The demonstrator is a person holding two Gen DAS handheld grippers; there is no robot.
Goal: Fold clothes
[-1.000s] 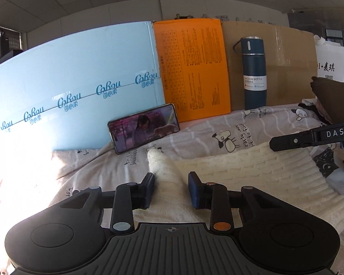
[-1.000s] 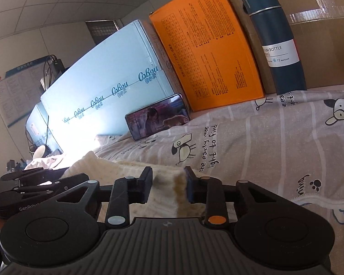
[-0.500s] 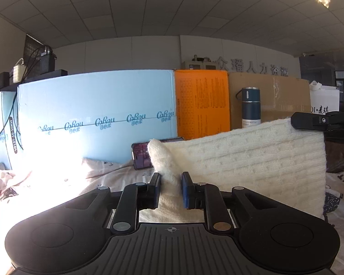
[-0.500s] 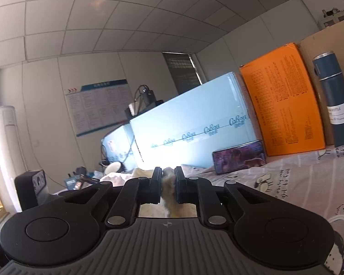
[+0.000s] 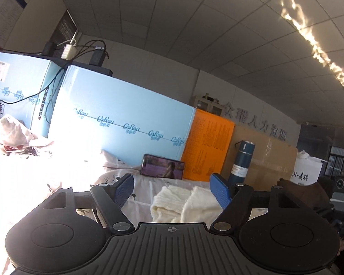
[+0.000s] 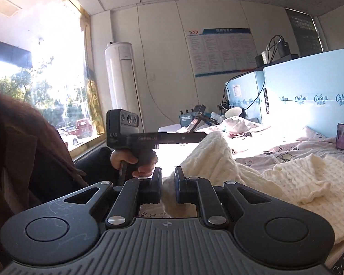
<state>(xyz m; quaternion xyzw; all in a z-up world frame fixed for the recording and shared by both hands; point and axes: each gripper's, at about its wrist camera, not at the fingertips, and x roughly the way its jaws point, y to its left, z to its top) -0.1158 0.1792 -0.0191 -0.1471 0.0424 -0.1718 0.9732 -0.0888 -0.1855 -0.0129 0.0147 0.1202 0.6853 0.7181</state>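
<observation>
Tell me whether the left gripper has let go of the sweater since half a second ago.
Yes. The left gripper now stands wide open, pulled back and raised from the sweater, which lies on the bed below the phone instead of hanging above it.

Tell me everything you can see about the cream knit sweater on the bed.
The cream knit sweater is thick, soft and waffle-textured. It lies rumpled, not flat, on the cartoon-print bedsheet, one part draped up in a ridge. The right gripper is shut on an edge of it. The left gripper is open above it, touching nothing.
</observation>
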